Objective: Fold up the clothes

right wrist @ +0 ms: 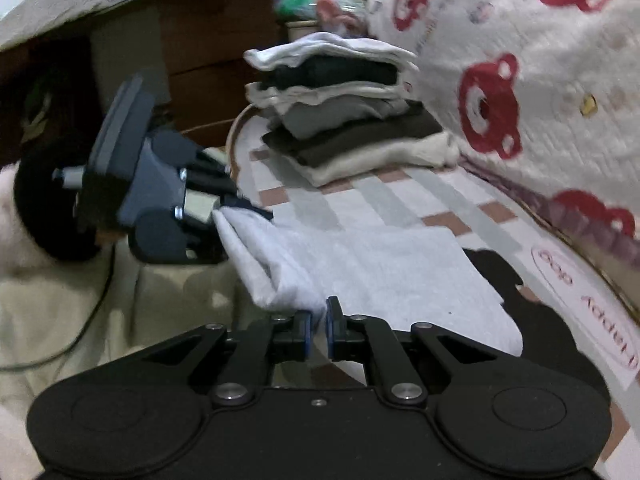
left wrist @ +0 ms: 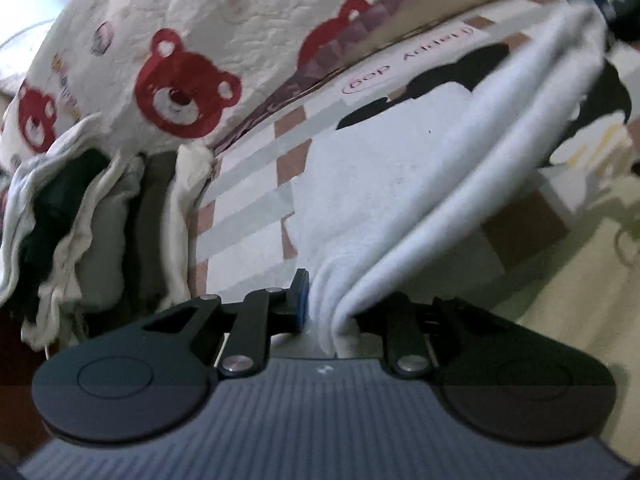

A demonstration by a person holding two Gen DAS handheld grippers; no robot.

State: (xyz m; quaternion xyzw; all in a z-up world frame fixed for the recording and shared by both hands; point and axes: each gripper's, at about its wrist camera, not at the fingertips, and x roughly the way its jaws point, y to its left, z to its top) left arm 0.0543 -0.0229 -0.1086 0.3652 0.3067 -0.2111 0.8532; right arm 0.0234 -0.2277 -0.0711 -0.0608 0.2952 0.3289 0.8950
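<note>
Right wrist view shows a bed [right wrist: 400, 196] covered with a sheet of grey and brown checks, printed with a black figure and the words "Happy dog". Along its far side runs a white quilt [right wrist: 520, 60] with red bear faces, bunched up like a wall; brown wooden furniture [right wrist: 216, 52] stands behind the head end. The near side drops to a cream cover [right wrist: 160, 300] with a thin cable lying across it.

One white garment [right wrist: 380, 268] lies flat in the middle of the sheet, with open sheet between it and the quilt. Its near edge is lifted off the bed at both corners. One stack of folded clothes [right wrist: 344, 112], in white, black, grey and brown layers, sits well apart at the far end, touching the quilt.

Two claws are at work. The right claw [right wrist: 318, 326] is pressed together on one corner of the garment. The left claw [right wrist: 224, 212] pinches the other corner; in the left wrist view, white cloth [left wrist: 460, 184] runs out of the left claw [left wrist: 324, 304] in a raised fold toward the right one.
</note>
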